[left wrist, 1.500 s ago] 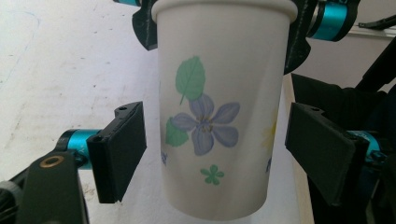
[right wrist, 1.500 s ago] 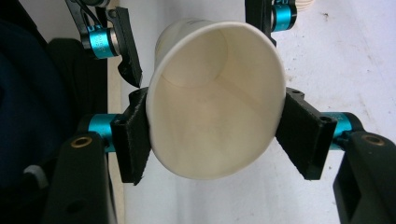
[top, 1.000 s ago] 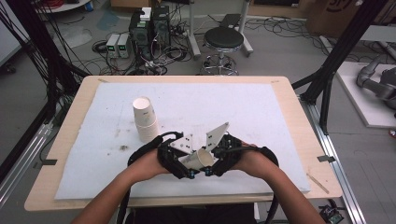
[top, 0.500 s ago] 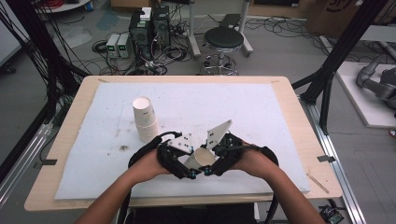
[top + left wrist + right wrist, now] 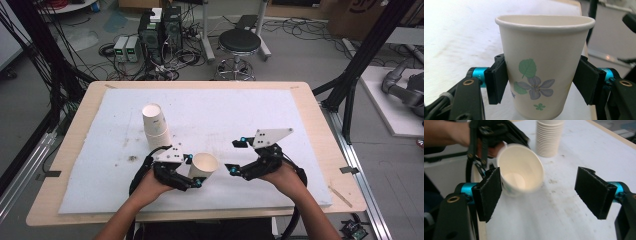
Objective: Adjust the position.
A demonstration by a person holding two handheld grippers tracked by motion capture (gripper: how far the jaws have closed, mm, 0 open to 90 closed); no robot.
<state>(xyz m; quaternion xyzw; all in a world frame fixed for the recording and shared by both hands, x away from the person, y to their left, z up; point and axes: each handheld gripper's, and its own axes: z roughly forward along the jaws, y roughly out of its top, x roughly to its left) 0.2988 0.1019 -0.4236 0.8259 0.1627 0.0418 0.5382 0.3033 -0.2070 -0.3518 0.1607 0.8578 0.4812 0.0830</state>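
Now your left gripper [image 5: 196,176] jaws clasp the paper cup [image 5: 203,165] mid-wall, while your right gripper [image 5: 234,157], at its three o'clock, has just been opening and stands released, handing it over.

Paper cup [image 5: 541,72] between the left gripper [image 5: 192,176] pads: matt white paper, smooth wall with a rolled rim and a printed flower and leaves; plain off-white inside. Stack of cups [image 5: 156,126] beyond the left gripper: same matt paper, ribbed by the nested rims. Gripper pads [image 5: 487,192]: black, rough and foam-like; their carriers are glossy blue metal. Gripper bodies: black matt plastic. Table cover [image 5: 230,120] beneath both grippers: white, matt, slightly fibrous, stained. Table edge [image 5: 200,85]: pale smooth wood.
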